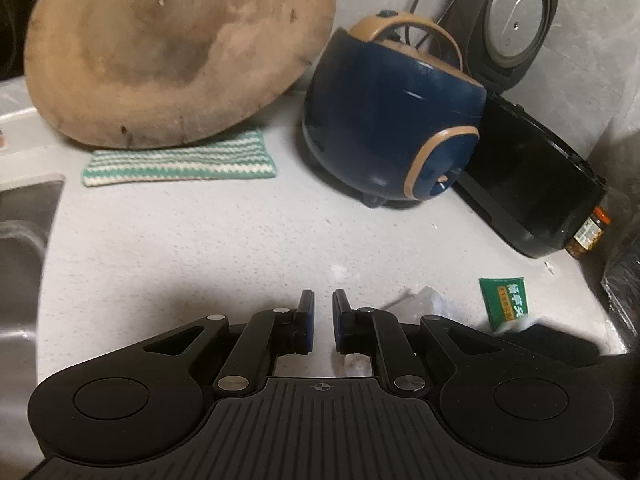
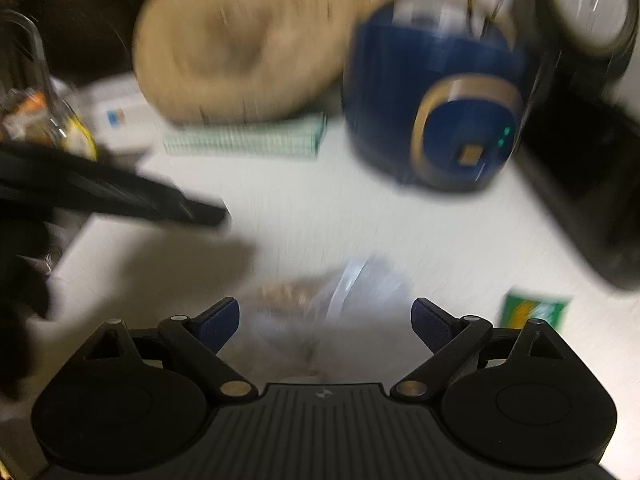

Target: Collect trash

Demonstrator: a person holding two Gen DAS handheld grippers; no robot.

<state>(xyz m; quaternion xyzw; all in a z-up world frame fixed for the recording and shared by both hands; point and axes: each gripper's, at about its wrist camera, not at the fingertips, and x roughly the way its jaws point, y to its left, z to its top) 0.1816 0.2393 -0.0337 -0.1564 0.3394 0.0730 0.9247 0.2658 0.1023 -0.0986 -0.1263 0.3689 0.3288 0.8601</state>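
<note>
A: Where is the trash?

B: Two pieces on the pale speckled countertop (image 1: 200,232). A crumpled clear plastic wrapper (image 2: 352,292) lies ahead of my right gripper (image 2: 325,322), in line with the gap between its fingers; blur hides whether it reaches between the pads. A small green printed sachet (image 1: 505,300) lies flat to the wrapper's right, near the black rice cooker with its lid raised (image 1: 536,200).

A: Jaw state?

B: Right jaws spread wide, nothing pressed. My left gripper (image 1: 323,312) has its jaws nearly together, only a narrow slot, empty.

A: Handling?

B: I judge both featherlight, limp and slick. The wrapper should crush in a pinch; best to take its raised, bunched middle. The sachet lies flat: I'd catch an edge, or the curled end.

A: Risks?

B: Film may slip; the glossy navy round cooker with tan trim (image 1: 392,120) stands well clear.
</note>
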